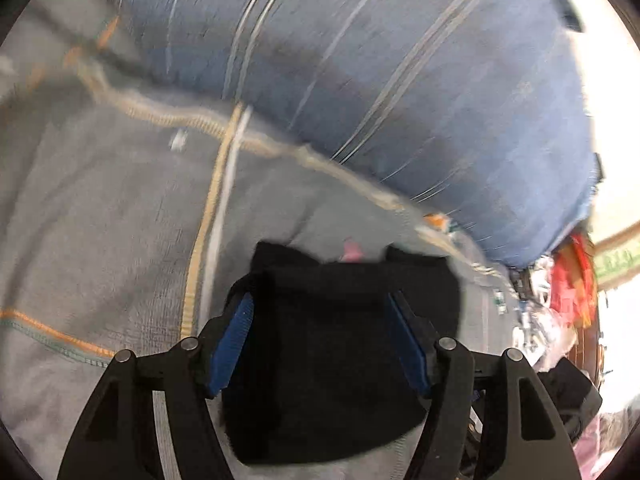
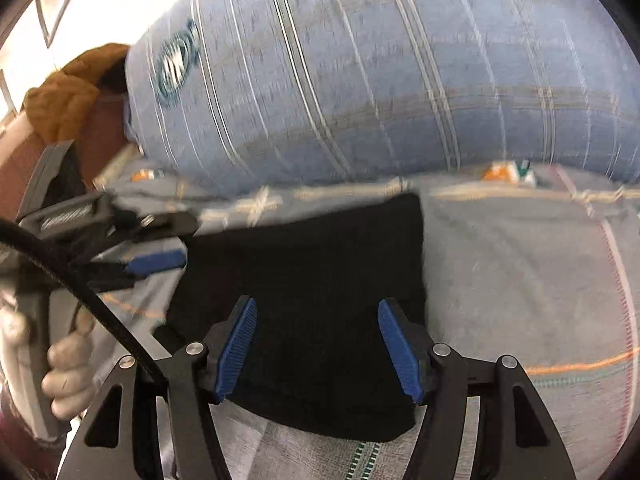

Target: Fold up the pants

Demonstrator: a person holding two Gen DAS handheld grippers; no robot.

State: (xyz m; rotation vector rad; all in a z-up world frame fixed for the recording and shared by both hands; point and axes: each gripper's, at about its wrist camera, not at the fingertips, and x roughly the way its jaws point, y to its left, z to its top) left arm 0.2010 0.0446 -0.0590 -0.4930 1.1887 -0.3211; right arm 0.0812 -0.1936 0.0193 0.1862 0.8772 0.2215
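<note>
Black pants (image 2: 304, 312), folded into a compact block, lying on grey sheet (image 2: 520, 280).
Right gripper (image 2: 318, 350) spread wide over pants, no grip. Left gripper (image 1: 320, 340) also wide; cloth between its pads, contact unclear through blur. Blue striped pillow (image 2: 380, 80) behind.

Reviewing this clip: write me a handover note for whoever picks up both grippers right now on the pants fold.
Left gripper: jaws open, holding nothing, over the black pants.
Right gripper: jaws open, holding nothing, over the same pants.
The pants lie as a compact black bundle on the grey sheet, in front of a blue striped pillow. In the right view the left gripper sits at the bundle's left edge.
Done: pants look folded down to a small rectangle; the layer count is unclear.
Left: judge whether another fold or smoothing is needed. Frames are blurred.
</note>
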